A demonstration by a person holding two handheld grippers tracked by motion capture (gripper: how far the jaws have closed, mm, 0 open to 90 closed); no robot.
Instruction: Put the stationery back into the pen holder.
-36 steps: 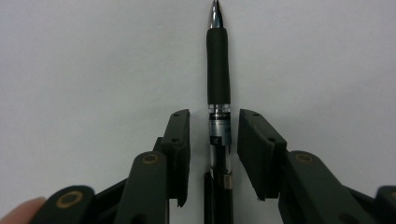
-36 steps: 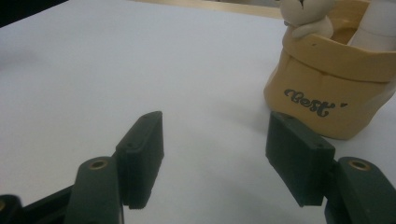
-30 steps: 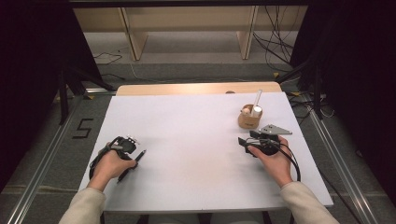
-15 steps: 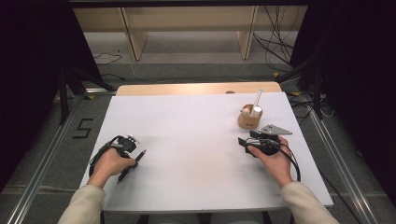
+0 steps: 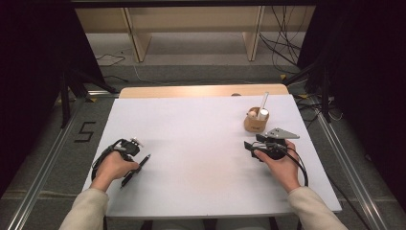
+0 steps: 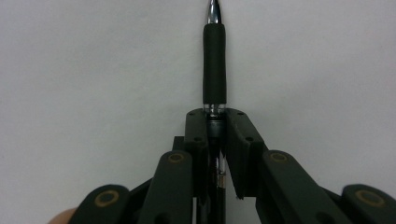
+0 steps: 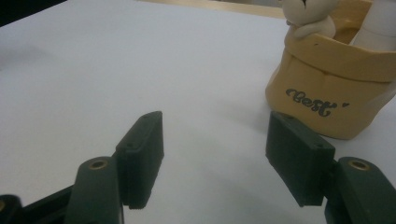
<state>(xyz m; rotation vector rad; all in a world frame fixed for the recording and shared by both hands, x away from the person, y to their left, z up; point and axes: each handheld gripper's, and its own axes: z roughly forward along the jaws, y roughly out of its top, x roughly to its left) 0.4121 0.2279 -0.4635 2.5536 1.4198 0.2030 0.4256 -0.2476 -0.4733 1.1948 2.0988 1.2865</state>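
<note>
Black pen with rubber grip sleeve and chrome tip, lying flat on the white table, tip at 12 o'clock in the left gripper view.

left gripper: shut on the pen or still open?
Shut on the pen: the left gripper has just been closing, and its pads now flank the barrel tightly.

Cream sleeves are worn on both forearms; the left gripper and right gripper are black, each trailed by a looped black cable; brass-ringed pivots and small screws are seen on the fingers; a grey three-cornered plate is mounted on the right.
</note>
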